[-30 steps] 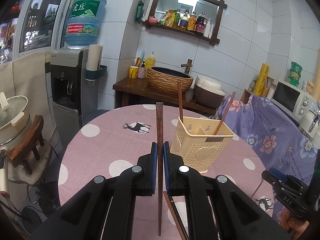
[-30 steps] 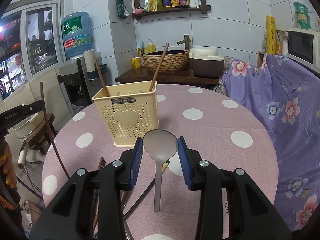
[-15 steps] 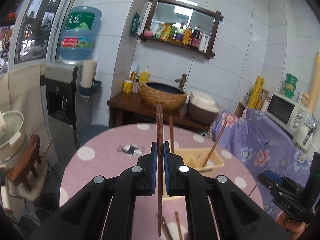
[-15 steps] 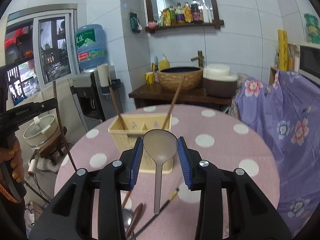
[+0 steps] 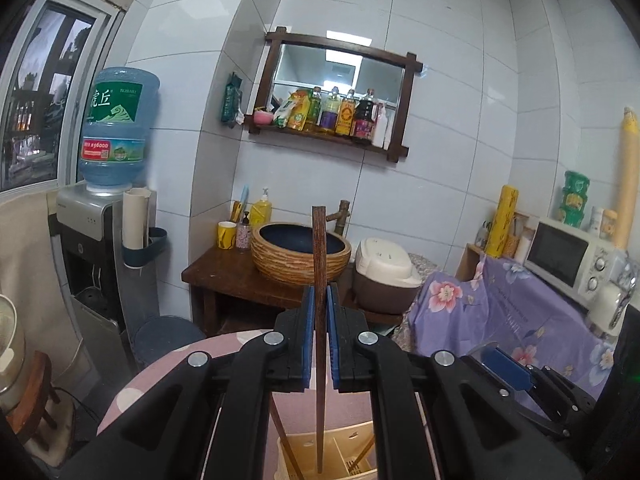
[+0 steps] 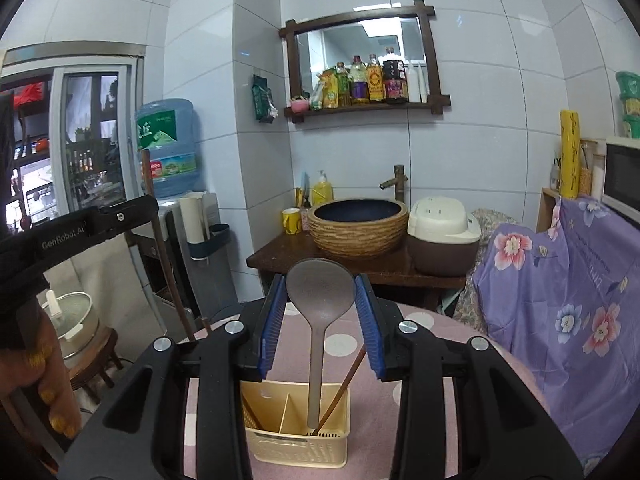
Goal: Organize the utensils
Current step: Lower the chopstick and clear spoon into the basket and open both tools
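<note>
Holding one utensil in each tool above the cream perforated plastic utensil caddy (image 6: pixel 296 440), which stands on the pink polka-dot tablecloth (image 6: pixel 340 344). My left gripper (image 5: pixel 319 334) is clamped tight on a dark wooden chopstick (image 5: pixel 319 264), upright, its lower tip hanging over the caddy's mouth. My right gripper (image 6: pixel 320 320) pinches the bowl of a grey metal spoon (image 6: pixel 320 292), handle pointing down into the right compartment, where a chopstick already leans. Best practice, as I judge it: lower each piece straight, keep it vertical, clear the central divider, and release only once the tip sits low inside. Dropping from height risks a bounce-out.
</note>
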A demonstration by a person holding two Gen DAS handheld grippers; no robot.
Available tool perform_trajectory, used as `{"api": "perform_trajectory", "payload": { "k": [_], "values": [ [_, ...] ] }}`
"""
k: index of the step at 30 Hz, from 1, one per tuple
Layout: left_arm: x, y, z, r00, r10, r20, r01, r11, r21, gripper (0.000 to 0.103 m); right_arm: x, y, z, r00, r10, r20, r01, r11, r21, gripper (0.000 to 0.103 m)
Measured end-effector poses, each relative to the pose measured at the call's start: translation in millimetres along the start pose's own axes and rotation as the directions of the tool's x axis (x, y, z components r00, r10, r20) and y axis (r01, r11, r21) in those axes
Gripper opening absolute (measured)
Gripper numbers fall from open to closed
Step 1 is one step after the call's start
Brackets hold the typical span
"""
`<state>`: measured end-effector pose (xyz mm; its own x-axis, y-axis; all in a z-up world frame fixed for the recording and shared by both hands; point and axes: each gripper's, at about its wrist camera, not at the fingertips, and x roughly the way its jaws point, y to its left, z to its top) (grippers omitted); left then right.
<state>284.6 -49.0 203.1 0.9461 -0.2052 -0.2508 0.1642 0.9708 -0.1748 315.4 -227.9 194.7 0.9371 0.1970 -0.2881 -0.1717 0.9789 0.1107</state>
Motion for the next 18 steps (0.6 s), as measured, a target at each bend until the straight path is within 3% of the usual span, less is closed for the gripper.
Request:
{"api": "perform_trajectory", "payload": {
  "k": [10, 18],
  "values": [
    [26, 10, -82, 0.998, 0.020, -0.062, -0.020, 1.000, 0.003, 0.007, 46, 0, -82, 0.993, -0.055, -0.101, 0.052, 0.998, -0.029, 0.036],
    [38, 24, -113, 0.989, 0.030, -0.143, -0.033, 0.999, -0.020, 0.007, 54, 4, -118, 0.987, -0.075, -0.141, 0.068, 0.996, -0.055, 0.036]
  ]
}}
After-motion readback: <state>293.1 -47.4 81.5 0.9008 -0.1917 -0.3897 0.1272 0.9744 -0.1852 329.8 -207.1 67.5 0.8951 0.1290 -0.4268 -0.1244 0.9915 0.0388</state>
